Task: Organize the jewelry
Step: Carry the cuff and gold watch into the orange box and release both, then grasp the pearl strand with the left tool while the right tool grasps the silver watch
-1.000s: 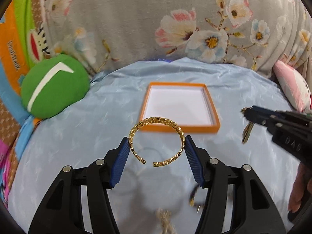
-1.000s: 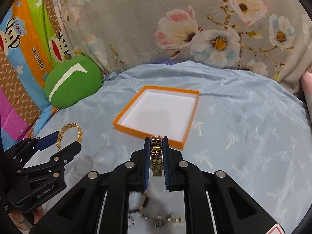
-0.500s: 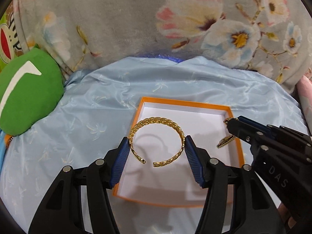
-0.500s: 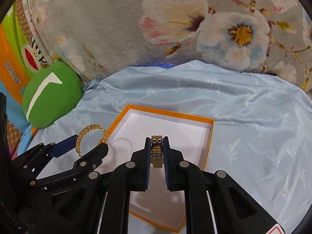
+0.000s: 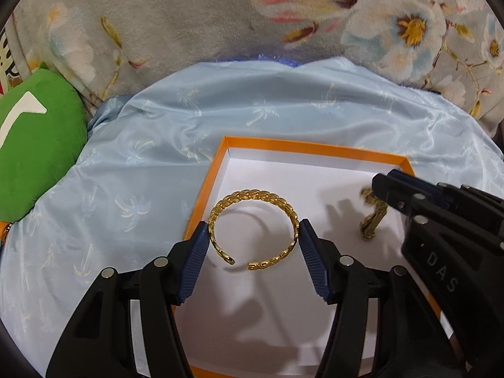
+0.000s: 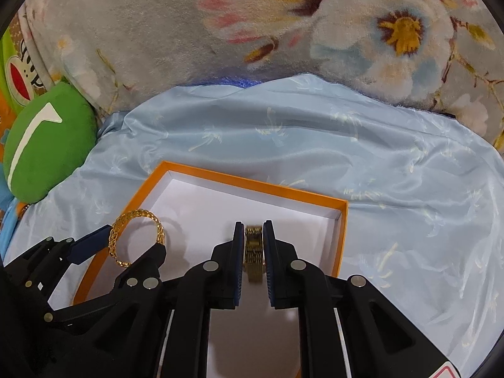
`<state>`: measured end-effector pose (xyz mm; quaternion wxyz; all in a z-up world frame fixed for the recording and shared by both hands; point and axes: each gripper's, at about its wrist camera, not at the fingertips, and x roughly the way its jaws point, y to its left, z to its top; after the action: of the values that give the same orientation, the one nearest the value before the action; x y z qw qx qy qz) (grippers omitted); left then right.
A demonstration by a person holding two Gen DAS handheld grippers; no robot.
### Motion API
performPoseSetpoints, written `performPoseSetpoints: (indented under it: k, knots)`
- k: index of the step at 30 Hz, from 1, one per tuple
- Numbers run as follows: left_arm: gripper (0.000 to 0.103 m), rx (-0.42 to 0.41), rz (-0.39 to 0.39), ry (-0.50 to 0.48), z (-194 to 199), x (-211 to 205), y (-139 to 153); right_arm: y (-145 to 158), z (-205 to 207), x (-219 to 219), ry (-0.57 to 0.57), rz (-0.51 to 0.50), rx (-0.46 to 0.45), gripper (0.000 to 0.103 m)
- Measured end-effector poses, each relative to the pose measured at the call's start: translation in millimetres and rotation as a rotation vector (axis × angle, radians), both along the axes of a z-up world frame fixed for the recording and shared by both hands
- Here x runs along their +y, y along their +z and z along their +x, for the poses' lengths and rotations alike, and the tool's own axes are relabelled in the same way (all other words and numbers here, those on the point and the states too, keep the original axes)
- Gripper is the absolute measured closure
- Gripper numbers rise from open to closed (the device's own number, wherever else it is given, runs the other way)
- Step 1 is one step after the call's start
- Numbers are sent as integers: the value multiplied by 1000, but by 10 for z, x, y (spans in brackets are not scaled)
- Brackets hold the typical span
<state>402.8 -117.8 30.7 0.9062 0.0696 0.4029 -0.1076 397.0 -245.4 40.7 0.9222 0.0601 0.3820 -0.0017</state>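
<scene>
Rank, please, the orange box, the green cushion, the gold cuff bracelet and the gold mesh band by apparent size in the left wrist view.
1. orange box
2. green cushion, partly cut off by the frame edge
3. gold cuff bracelet
4. gold mesh band, partly hidden by the right gripper

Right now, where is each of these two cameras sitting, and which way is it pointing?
Left wrist: rides the left gripper, looking down its blue pads at the gold cuff bracelet they clamp over the orange box; the right gripper enters at right.
Right wrist: rides the right gripper, jaws opening around a gold watch band; the left gripper shows at left.
Both share the box, blue cloth and green cushion.
</scene>
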Motion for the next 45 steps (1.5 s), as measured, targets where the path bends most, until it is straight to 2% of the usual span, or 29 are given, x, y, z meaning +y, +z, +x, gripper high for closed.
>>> performPoseSetpoints:
  k: [3, 7, 11, 15, 18, 19, 21, 24, 31, 37, 40, 41, 45]
  knots:
    - [44, 14, 8, 13, 29, 21, -75, -2, -44, 12, 5, -8, -13, 69]
    - [41, 21, 27, 8, 17, 53, -130, -19, -211, 43, 25, -4, -16, 69]
    - [38, 11, 92, -9, -104, 16, -164, -72, -473, 20, 36, 48, -5, 69]
    - [35, 15, 69, -13, -279, 110, -173, -131, -767, 38, 57, 63, 17, 69]
    - [35, 20, 86, -24, -462, 150, -201, -233, -952, 97, 72, 27, 56, 73]
    - [36, 20, 118, -36, -537, 134, -228, -262, -1008, 130, 79, 9, 65, 78]
    - [36, 47, 86, -27, -638, 202, -239, -316, -1093, 181, 90, -12, 94, 92]
    - [35, 67, 79, -20, -799, 253, -240, -307, -1247, 287, 103, -83, 100, 95]
    - [36, 116, 72, -16, -1328, 323, -220, -298, -1733, 356, 147, -144, 118, 96]
    - [38, 135, 26, 12, -1621, 286, -200, -292, -1912, 313, 107, -191, 114, 99]
    - [38, 114, 42, 26, -1719, 255, -173, -237, -1988, 234, 85, -132, 92, 95]
    - [38, 100, 48, 30, -1751, 261, -153, -182, -2051, 204, 76, -107, 68, 91]
    - [37, 62, 24, 43, -1894, 356, -19, 62, -2366, 158, 72, -33, -7, 89]
